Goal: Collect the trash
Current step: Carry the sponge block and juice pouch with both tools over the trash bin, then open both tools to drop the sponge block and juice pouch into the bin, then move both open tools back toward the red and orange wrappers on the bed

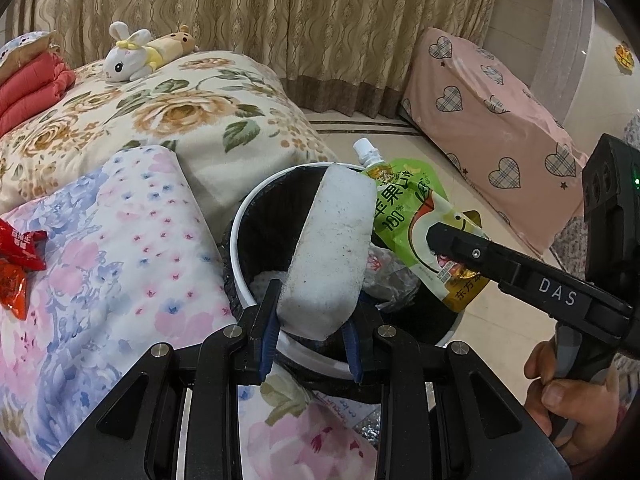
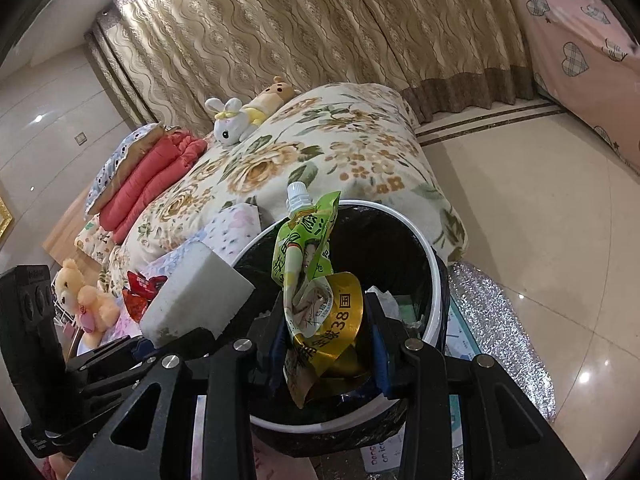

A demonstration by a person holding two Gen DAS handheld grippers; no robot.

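Two grippers over one bin (image 1: 240, 240), both loaded. Left gripper (image 1: 310, 320) clamped narrow on a white foam block (image 1: 332, 248), tilted up above the bin's black-lined mouth. Right gripper (image 2: 326, 344) pinched on a crumpled green and gold drink pouch (image 2: 312, 280), white spout up, hanging just ahead of its fingers above the bin opening. Left of the left gripper, red wrappers (image 1: 18, 264) lying on a flowered quilt (image 1: 120, 240).
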